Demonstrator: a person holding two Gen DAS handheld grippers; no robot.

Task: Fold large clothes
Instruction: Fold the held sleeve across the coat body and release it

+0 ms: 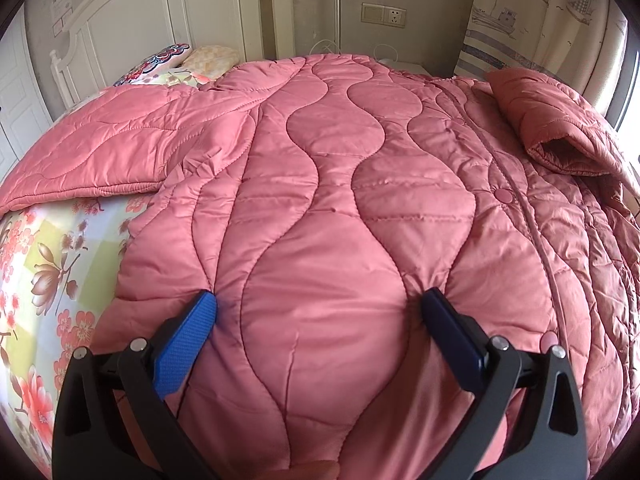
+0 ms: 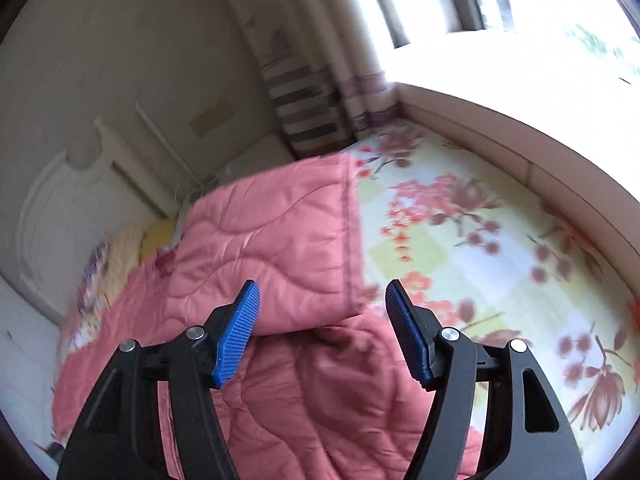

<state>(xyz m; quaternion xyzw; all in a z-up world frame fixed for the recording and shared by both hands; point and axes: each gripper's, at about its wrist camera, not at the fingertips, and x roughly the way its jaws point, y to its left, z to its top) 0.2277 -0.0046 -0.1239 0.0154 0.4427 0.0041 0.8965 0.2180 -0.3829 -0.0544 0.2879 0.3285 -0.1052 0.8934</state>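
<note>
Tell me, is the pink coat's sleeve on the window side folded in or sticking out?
Folded in. The sleeve lies across the top of the pink coat, its open cuff facing inward, not spread out onto the flowery sheet.

No legible text; wall notice point(image 1: 62, 8) perhaps printed, unreadable.

Both tongs point(image 1: 320, 304) point(image 2: 322, 298) agape, angled downward

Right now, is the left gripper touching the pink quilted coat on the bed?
Touching. In the left wrist view both blue pads of the left gripper press into the pink quilted coat, and the fabric puckers at each tip.
</note>
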